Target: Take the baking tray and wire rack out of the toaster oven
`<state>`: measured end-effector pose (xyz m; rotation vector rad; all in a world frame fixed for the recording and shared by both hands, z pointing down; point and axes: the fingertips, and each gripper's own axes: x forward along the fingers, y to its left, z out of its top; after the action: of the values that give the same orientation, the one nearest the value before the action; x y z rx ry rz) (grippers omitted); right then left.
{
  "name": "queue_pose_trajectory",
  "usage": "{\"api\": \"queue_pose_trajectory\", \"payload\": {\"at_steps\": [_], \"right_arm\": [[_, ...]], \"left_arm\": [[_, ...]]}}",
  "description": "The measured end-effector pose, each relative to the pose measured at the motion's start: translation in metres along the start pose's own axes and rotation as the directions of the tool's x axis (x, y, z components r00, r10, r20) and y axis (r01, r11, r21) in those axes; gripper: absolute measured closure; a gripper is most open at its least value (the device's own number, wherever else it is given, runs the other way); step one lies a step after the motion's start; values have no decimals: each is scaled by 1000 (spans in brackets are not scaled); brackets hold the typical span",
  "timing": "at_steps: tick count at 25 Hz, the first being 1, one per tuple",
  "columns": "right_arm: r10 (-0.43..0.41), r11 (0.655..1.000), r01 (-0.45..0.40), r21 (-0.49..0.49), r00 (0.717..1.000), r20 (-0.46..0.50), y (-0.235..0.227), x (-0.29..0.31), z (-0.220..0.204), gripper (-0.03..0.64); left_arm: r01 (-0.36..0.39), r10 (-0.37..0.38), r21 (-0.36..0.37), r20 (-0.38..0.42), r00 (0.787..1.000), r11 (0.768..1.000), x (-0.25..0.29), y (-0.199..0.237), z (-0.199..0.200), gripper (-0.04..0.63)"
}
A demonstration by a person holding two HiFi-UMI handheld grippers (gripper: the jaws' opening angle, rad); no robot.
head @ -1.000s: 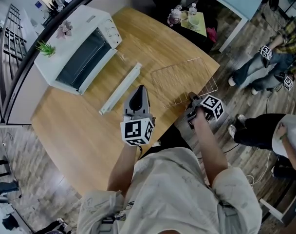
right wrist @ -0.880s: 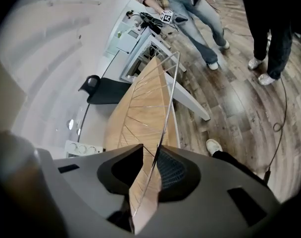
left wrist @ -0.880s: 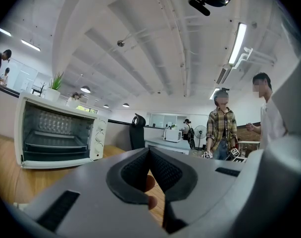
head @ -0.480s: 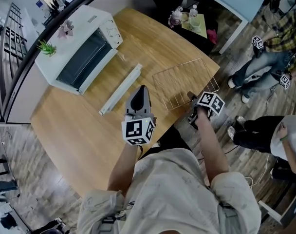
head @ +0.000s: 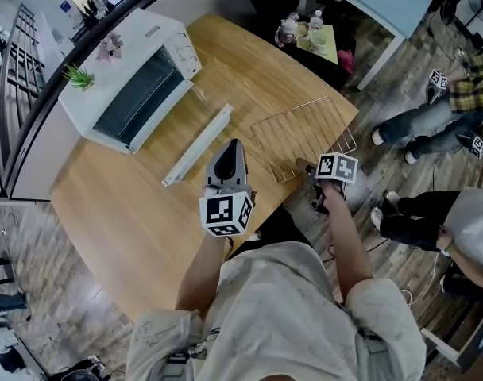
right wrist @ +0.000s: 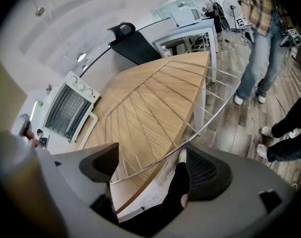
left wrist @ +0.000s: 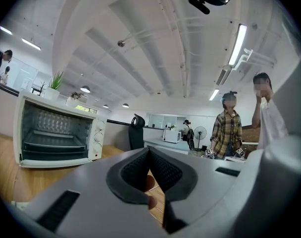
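Inspection of progress: I am finding the task roughly half done. The wire rack [head: 305, 133] is lying flat on the wooden table [head: 130, 205] at about one o'clock from me, well clear of the toaster oven [head: 126, 74], with its far corner overhanging the table's right edge. My right tongs [right wrist: 150, 168] are pointing down at the rack's near edge. Their jaws have just been opening and are now standing spread wide, with the rack's rim wire running between the pads but gripped by neither, so I am judging the rack as set down and released. My left tongs [left wrist: 149, 155] are hovering level over the table at twelve o'clock, aimed toward the oven, with their pads pressed together and nothing between them. The oven is sitting at ten o'clock near the table's far left edge, with its glass door [head: 195, 145] hanging fully open toward me. In the left gripper view I am seeing a dark, shallow shelf low in the cavity, which I am taking to be the baking tray [left wrist: 54, 145], not yet removed; whether it is the tray itself or only a guide I cannot fully confirm. Outstanding, in my judgement: reaching into the open oven, drawing that tray out and placing it on the table. Bystanders are standing on the floor at around three o'clock, well apart from the work.
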<state>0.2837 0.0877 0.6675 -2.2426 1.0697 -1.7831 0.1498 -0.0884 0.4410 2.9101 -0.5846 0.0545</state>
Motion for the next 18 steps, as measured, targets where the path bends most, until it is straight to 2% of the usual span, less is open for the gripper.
{"api": "queue_pose_trajectory", "payload": {"at_steps": [5, 9, 14, 18], "right_arm": [[31, 999, -32, -2, 999, -36, -2, 0, -7, 189], [45, 998, -44, 43, 999, -8, -8, -5, -8, 189], [15, 1000, -15, 12, 999, 34, -12, -20, -9, 189], [54, 998, -55, 14, 996, 72, -1, -35, -5, 190]], "left_arm": [[0, 0, 0, 3, 1000, 1000, 0, 0, 1, 581], [1, -1, -3, 6, 1000, 1000, 1, -1, 1, 581], [-6, 6, -6, 5, 1000, 1000, 0, 1, 1, 581], [-13, 13, -4, 11, 1000, 1000, 0, 4, 4, 581]]}}
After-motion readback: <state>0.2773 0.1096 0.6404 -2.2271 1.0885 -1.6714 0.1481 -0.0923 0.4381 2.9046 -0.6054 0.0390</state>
